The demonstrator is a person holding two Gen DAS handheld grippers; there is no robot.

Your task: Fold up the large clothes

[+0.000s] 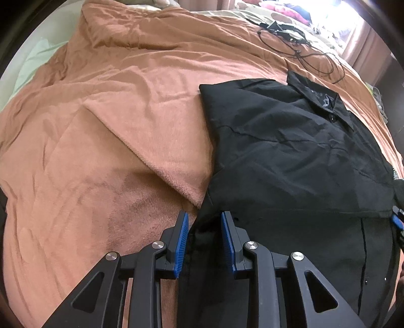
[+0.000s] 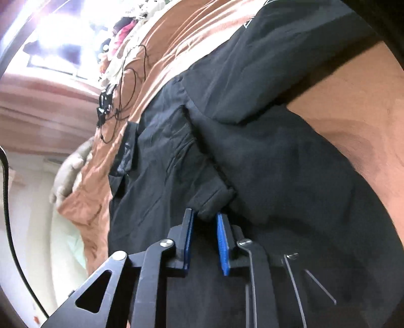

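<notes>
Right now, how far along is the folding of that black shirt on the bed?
Partway. Done: the black shirt lies collar-up on the orange blanket with one side already folded over its front. In hand: the left gripper straddles the lower side edge, and the right gripper has a fold of the shirt between its fingers, though a firm pinch isn't clear. Left: folding the lower part up and squaring the bundle.

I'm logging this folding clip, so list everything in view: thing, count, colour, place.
shirt: one, black, collared, lying on the blanket's right side
blanket: one, orange-brown, spread over the bed
cables: one tangle, black, on the blanket beyond the shirt's collar
clothes pile: mixed colours, far end by the bright window
left tongs: black with blue pads, straddling the shirt's near edge
right tongs: black with blue pads, narrowly apart around a shirt fold
</notes>
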